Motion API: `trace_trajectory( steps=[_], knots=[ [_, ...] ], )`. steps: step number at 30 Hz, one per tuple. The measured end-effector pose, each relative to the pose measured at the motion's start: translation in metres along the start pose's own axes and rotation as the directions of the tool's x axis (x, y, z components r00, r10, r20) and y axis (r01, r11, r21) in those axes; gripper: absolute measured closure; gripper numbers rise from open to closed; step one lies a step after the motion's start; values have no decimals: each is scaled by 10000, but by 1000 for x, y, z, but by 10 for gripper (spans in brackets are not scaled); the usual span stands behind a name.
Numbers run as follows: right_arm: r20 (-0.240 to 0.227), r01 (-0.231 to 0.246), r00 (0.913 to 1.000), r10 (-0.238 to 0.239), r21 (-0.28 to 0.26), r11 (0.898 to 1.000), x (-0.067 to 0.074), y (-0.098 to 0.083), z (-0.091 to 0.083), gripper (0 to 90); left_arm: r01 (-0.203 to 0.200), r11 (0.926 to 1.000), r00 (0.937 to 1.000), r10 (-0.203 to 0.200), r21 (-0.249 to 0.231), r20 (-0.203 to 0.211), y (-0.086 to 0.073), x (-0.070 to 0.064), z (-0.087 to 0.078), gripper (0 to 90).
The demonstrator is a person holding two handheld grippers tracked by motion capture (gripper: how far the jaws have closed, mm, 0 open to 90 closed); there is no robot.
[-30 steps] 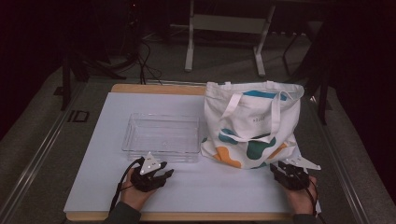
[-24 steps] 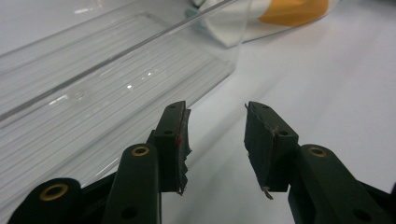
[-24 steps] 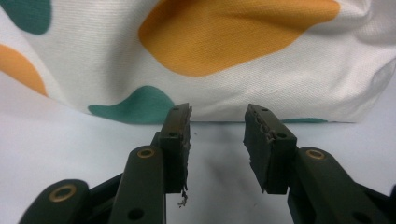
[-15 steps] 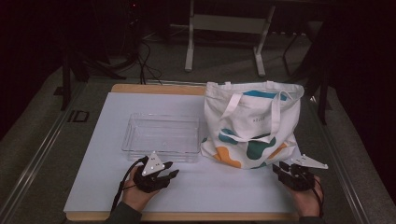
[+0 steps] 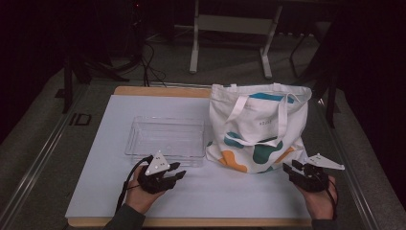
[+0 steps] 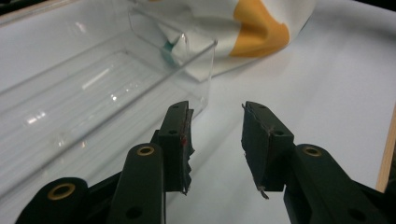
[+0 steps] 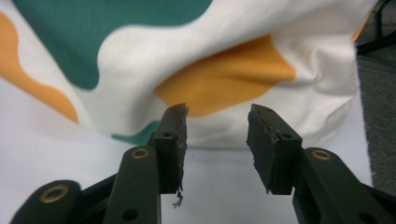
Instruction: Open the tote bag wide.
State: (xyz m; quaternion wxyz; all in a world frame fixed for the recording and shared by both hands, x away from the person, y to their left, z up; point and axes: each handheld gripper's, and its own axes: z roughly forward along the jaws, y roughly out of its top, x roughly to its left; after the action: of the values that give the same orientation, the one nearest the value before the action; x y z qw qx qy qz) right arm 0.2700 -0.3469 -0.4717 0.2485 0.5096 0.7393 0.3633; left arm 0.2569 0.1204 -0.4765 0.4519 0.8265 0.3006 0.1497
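A white canvas tote bag (image 5: 261,129) with teal and orange blobs lies on the table's right half, handles across its front. Left of it stands a clear plastic tray (image 5: 165,136) with nothing in it. My left gripper (image 5: 177,173) hovers just in front of the tray's near right corner. It is open, with bare table between its jaws (image 6: 215,109), and the tray wall (image 6: 140,79) runs along to their left. My right gripper (image 5: 291,168) is held by the bag's lower right corner. It faces the bag's cloth (image 7: 224,84), its jaws (image 7: 218,109) have just been opening, and nothing is between them.
The white table sheet (image 5: 230,191) has free room along the front between the two hands. A wooden table edge (image 5: 163,91) runs along the back. Beyond it are a dark floor, cables and a metal stand (image 5: 230,28).
Both hands have lifted a little off the table. The right gripper's grey plate has come into clearer view and its jaws stand wider apart.
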Motion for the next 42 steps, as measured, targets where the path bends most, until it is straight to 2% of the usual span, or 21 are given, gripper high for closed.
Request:
trace_trajectory(
  steps=[1, 6, 14, 24, 28, 38, 42],
  knots=[
    [69, -92, 9999, 93, -161, 9998, -2, 8, -1, 552, -184, 9998, 9998, 184, 16, 52, 6, 0, 1, 640],
    [144, -138, 9998, 142, -305, 9994, -6, 18, -1, 531, -519, 9987, 9985, 518, -4, -194, 20, 0, 3, 602],
    [246, -259, 9993, 269, -399, 9989, -16, 34, 1, 494, -644, 9979, 9973, 644, 25, -350, 41, 10, 11, 589],
    [376, -513, 9979, 534, -563, 9971, -29, 52, 6, 450, -596, 9981, 9974, 589, -160, -427, 64, 21, 21, 559],
    [408, -626, 9970, 653, -641, 9960, -35, 59, 8, 423, -555, 9984, 9975, 548, -129, -450, 74, 28, 30, 544],
    [502, -661, 9963, 700, -757, 9949, -44, 76, 18, 339, -334, 9990, 9985, 321, -286, -442, 87, 38, 44, 519],
    [449, -836, 9952, 875, -835, 9930, -50, 80, 22, 296, -266, 9995, 9984, 259, -150, -497, 89, 42, 49, 494]
  ],
)
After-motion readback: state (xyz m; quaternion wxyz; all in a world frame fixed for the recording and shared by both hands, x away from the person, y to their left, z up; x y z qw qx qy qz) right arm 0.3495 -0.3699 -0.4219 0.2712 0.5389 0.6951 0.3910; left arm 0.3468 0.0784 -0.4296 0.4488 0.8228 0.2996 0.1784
